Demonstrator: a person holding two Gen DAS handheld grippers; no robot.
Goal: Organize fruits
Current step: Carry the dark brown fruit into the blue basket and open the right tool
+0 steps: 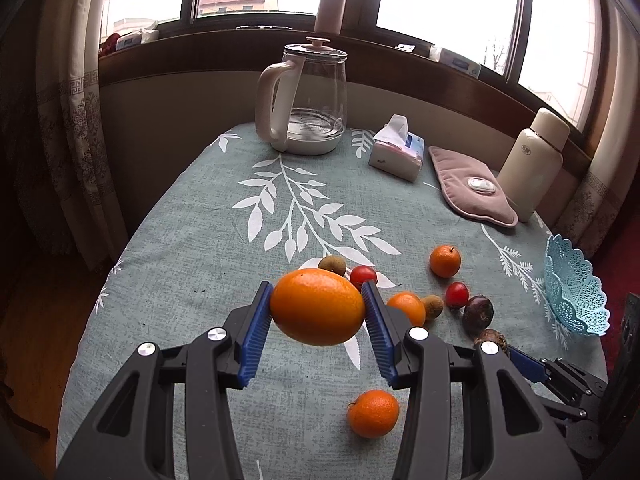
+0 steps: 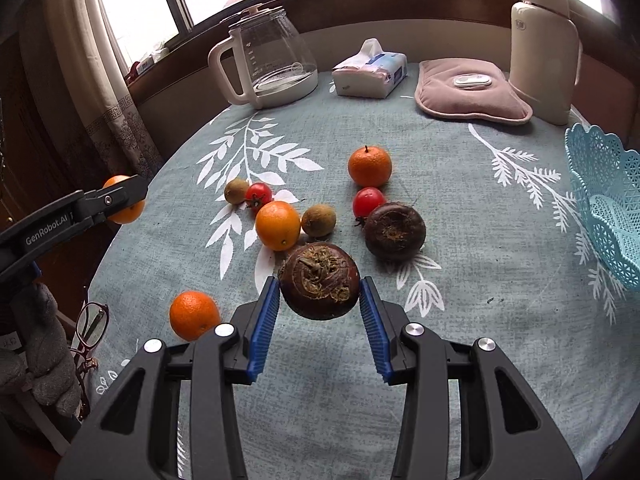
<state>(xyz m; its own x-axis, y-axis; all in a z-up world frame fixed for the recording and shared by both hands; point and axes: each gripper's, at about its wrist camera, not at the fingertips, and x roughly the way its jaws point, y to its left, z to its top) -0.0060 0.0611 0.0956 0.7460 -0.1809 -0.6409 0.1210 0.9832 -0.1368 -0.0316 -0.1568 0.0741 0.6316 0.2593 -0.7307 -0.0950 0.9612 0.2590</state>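
My left gripper (image 1: 318, 308) is shut on a large orange (image 1: 317, 306) and holds it above the table; it also shows at the left of the right wrist view (image 2: 122, 199). My right gripper (image 2: 319, 284) is shut on a dark brown water chestnut (image 2: 319, 280), just above the cloth. A second water chestnut (image 2: 394, 227), several oranges (image 2: 369, 167) (image 2: 278, 225) (image 2: 194, 315), two red tomatoes (image 2: 258, 195) (image 2: 368, 202) and two small brown fruits (image 2: 236, 191) (image 2: 318, 220) lie on the table. A light blue lace basket (image 2: 608, 200) stands at the right edge, seemingly empty.
At the back of the table stand a glass kettle (image 2: 272, 60), a tissue pack (image 2: 370, 70), a pink heating pad (image 2: 470, 90) and a cream thermos (image 2: 544, 44). Eyeglasses (image 2: 90, 334) lie at the table's left edge. The cloth (image 2: 480, 320) is grey-green with white leaves.
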